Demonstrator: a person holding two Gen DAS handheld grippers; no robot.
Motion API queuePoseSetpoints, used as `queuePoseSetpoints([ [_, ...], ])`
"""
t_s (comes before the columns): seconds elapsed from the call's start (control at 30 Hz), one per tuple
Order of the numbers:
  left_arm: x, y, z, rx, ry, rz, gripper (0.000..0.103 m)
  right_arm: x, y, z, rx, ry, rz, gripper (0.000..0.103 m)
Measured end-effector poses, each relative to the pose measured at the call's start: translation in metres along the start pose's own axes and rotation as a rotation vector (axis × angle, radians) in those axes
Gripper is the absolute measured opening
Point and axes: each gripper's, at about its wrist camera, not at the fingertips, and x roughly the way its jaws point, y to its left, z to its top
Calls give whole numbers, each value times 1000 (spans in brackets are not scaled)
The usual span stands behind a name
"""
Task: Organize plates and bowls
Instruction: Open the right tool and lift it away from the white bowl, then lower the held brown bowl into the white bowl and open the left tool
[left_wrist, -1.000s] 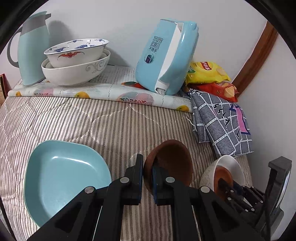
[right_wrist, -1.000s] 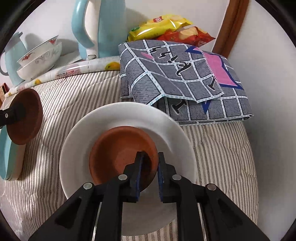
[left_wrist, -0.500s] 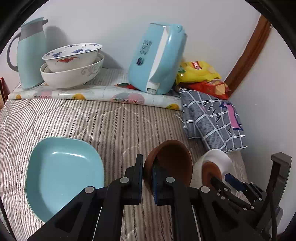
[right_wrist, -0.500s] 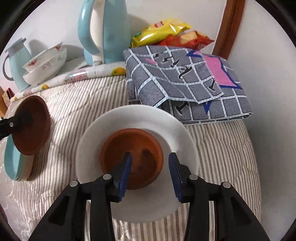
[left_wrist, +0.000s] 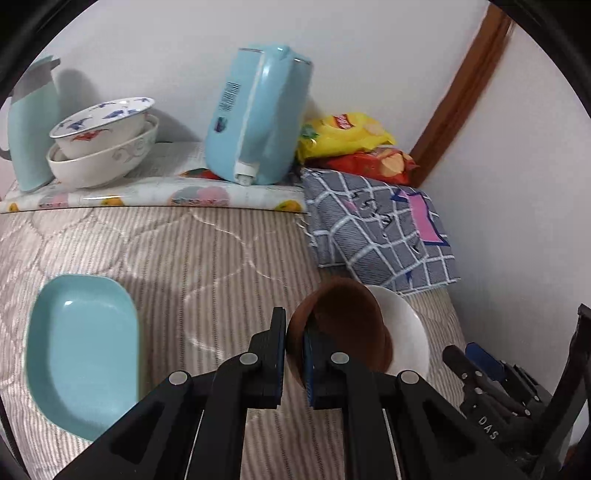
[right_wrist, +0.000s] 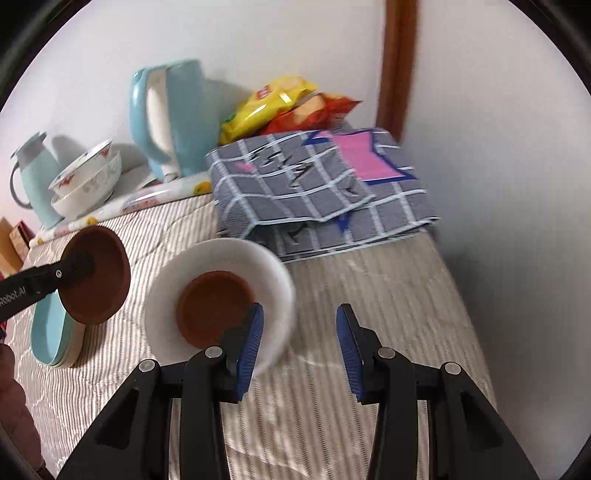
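My left gripper (left_wrist: 294, 350) is shut on the rim of a brown bowl (left_wrist: 343, 325), held tilted in the air just left of a white plate (left_wrist: 410, 332). In the right wrist view the held bowl (right_wrist: 96, 275) hangs left of the white plate (right_wrist: 273, 273), which carries a second brown bowl (right_wrist: 214, 304). My right gripper (right_wrist: 299, 339) is open and empty, drawn back to the plate's near right edge. A light blue plate (left_wrist: 81, 350) lies on the striped quilt to the left. Two stacked white bowls (left_wrist: 107, 144) stand at the back left.
A blue kettle (left_wrist: 258, 118) and a pale blue jug (left_wrist: 31, 129) stand at the back on a printed mat (left_wrist: 155, 194). Snack bags (left_wrist: 347, 136) and a folded checked cloth (left_wrist: 376, 229) lie at the back right by the wall.
My right gripper let go of the brown bowl on the white plate, opened wide and pulled back to the right. My left gripper carried its brown bowl right, close to the white plate.
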Motion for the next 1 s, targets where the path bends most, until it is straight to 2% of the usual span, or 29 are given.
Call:
queuePoseSetpoints([
  [0.17, 7, -14, -3, 8, 19, -19, 9, -10, -29, -6, 49, -14, -26, 41],
  [0.47, 29, -36, -6, 24, 55, -34, 9, -10, -56, -22, 101, -7, -35, 41],
  [1.0, 63, -45, -10, 36, 111, -25, 9, -2, -60, -37, 109, 11, -23, 41],
])
